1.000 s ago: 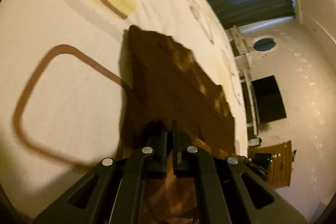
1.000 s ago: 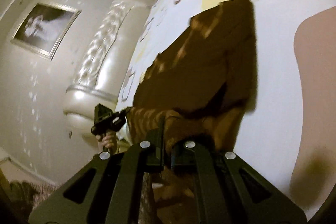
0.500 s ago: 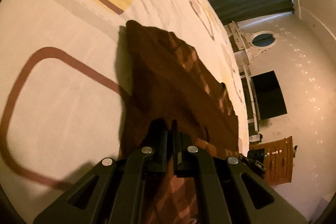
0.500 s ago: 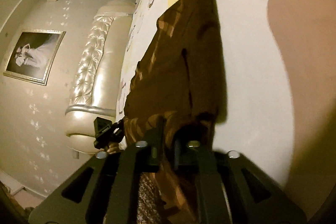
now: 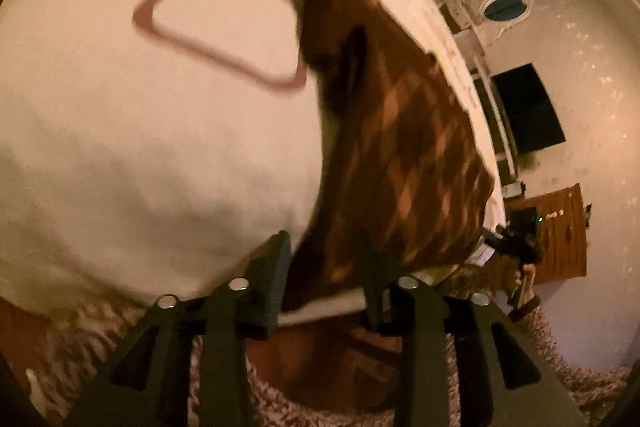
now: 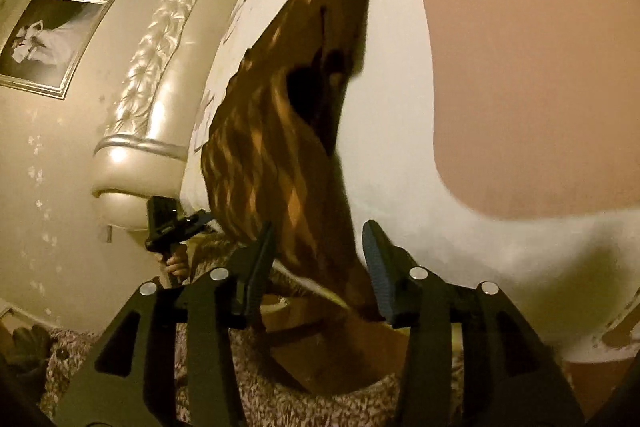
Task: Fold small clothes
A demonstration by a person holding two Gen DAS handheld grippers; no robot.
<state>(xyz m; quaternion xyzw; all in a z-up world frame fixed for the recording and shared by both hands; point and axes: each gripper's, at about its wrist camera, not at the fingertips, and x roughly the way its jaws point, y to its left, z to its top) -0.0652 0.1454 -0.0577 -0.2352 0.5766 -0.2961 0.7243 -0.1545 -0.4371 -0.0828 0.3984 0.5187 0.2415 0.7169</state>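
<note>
Lying flat near the bed's [image 5: 120, 147] front edge, the brown checked garment [image 5: 400, 131] stretches away across the white patterned cover. Both grippers sit at its near end: the left gripper [image 5: 324, 267] and the right gripper [image 6: 320, 251] have just been opening, jaws parted, cloth between them but not pinched.

black fingers [image 5: 276, 267], silver screws, speckled knit sleeve [image 5: 536, 323]
</note>
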